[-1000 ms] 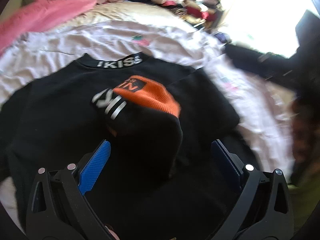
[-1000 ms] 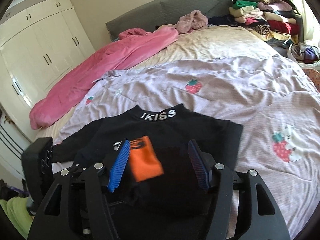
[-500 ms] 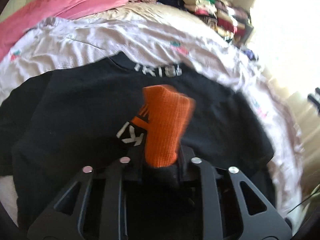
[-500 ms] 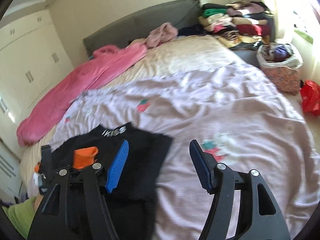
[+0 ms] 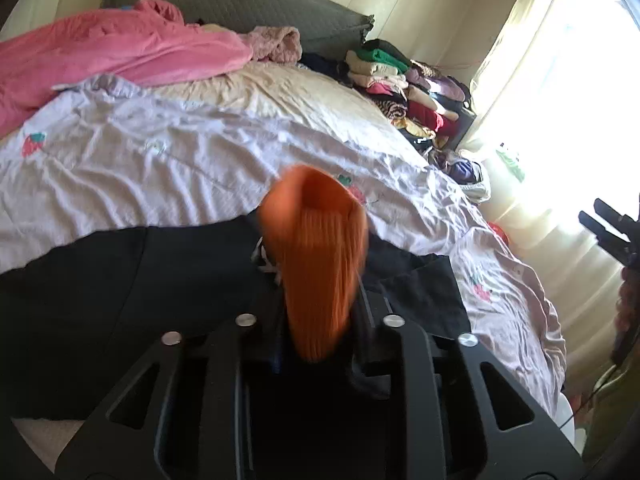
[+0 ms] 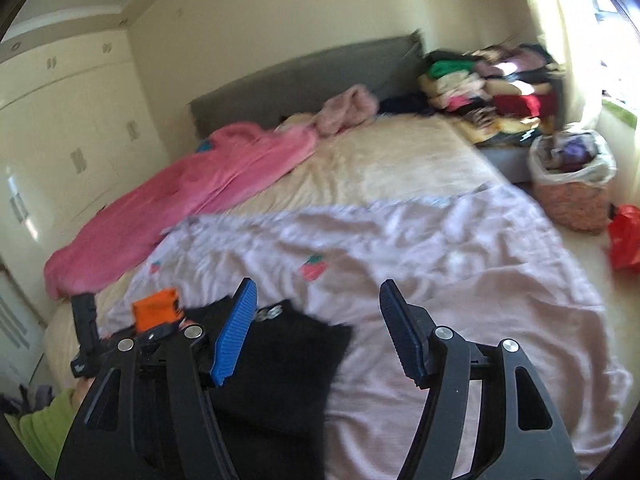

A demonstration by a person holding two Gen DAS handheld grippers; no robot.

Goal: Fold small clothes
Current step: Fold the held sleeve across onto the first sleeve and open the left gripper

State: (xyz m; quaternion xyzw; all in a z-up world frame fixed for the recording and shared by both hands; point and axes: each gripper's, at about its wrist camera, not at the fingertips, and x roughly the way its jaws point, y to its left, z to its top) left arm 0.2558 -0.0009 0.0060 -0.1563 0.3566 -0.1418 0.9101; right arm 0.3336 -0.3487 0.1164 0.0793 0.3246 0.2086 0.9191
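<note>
Left hand-held gripper [image 5: 316, 320], jaws closed on the orange sleeve cuff [image 5: 320, 256], holds it raised above the black sweatshirt [image 5: 120, 300], which lies flat on the strawberry-print quilt [image 6: 440, 248] of the bed. Right hand-held gripper [image 6: 316, 332], jaws wide apart and empty, hovers over the sweatshirt's edge.

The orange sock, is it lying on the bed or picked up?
Picked up. The orange sock stands up from the shut jaws of the left gripper, above the black shirt. The right gripper is open and empty.
</note>
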